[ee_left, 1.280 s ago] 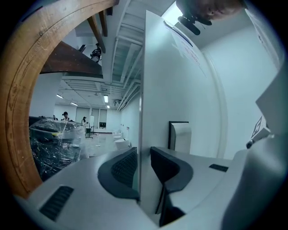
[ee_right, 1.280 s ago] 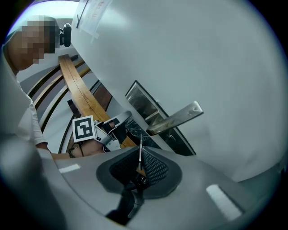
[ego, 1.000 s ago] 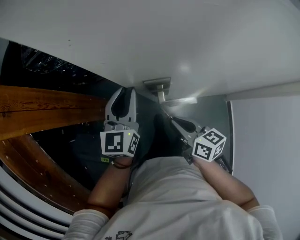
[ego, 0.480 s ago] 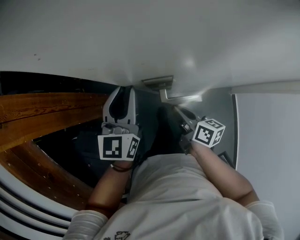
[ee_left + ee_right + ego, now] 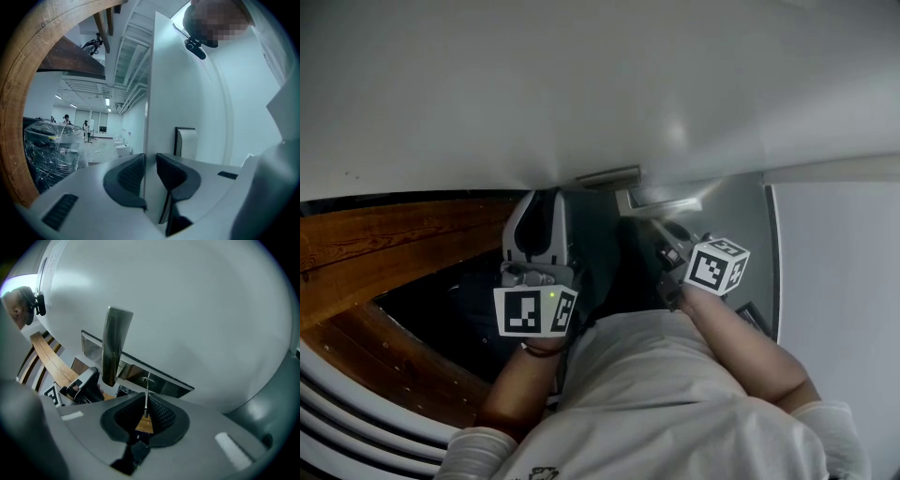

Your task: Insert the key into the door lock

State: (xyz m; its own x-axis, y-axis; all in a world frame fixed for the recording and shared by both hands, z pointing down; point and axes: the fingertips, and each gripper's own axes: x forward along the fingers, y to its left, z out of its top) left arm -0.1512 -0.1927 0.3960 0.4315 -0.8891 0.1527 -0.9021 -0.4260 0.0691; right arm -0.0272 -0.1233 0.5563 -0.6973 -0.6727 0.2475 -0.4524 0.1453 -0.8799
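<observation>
Silvery thin key (image 5: 146, 397), edge-on, in right gripper (image 5: 146, 411); left gripper (image 5: 150, 164) clamps door (image 5: 197, 108).

Head view looks steeply down the door (image 5: 581, 84); both gripper views face that door closely.

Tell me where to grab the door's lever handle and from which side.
Probably the lever handle on its straight bar, near the free end, away from the plate. Come square to the door face, fingers either side of the bar: it runs flat along the door and stands off it, leaving room behind.
</observation>
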